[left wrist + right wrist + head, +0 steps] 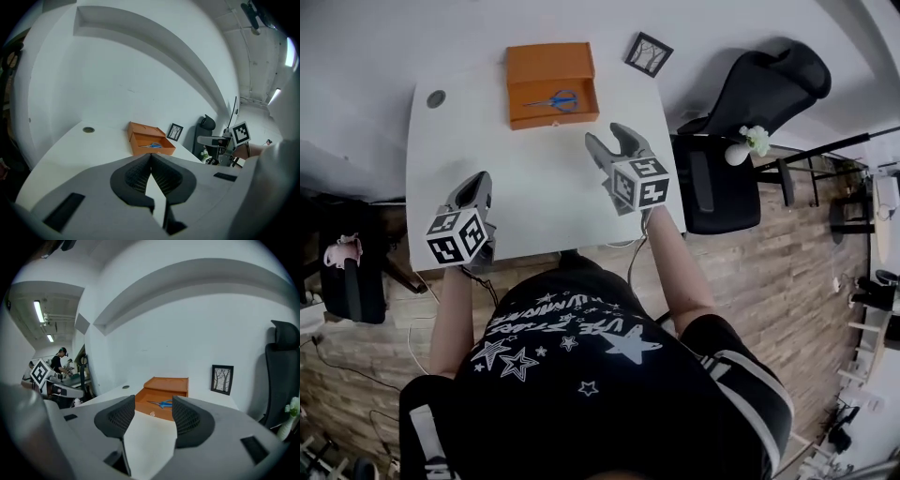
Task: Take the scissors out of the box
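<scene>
Scissors (553,100) with blue handles lie flat inside the open orange box (553,119) at the far side of the bench (534,211). They are straight ahead of my right fingers (190,417), beyond the tips and clear of them. I hold the right gripper (607,141) out over the bench on an extended forearm, fingers spread with nothing gripped between them. My left gripper (476,187) sits back by the bench's near edge, its fingers (136,176) pressed together at the tips and empty. From them the box lies ahead and off to the right.
</scene>
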{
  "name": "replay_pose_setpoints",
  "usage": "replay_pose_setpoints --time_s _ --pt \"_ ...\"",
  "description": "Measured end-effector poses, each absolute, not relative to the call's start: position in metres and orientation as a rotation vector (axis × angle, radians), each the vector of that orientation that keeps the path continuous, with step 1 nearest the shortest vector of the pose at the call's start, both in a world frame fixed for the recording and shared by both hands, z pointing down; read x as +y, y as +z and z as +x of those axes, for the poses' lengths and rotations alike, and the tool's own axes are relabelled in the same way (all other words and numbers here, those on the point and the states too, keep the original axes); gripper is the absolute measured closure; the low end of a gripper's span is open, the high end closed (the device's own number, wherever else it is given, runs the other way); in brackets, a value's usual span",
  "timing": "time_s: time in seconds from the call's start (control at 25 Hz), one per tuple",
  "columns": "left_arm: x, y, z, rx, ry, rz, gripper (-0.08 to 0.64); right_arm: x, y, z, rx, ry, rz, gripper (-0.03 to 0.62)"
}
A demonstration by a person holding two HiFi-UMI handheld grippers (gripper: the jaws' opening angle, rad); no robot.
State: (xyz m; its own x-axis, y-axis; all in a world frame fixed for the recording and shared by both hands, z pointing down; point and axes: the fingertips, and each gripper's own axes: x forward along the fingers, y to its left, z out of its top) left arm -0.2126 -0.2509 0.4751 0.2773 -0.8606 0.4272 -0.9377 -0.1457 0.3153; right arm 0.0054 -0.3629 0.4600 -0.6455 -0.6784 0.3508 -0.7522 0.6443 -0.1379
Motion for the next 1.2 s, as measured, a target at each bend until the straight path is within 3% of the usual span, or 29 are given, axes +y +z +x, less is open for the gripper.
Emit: replay_pose_setpoints --time_s 0.6,1.2 --pt "-0.332 0.473 -0.24 -1.774 0.174 1.901 0.541 -0.5 0.489 -0.036 -2.387 0.066 0.598 0.362" --pt "-0.352 0.497 -0.262 -1.836 0.195 1.774 0.541 -0.532 0.573 -0.081 -2.097 -0.164 0.095 0.362"
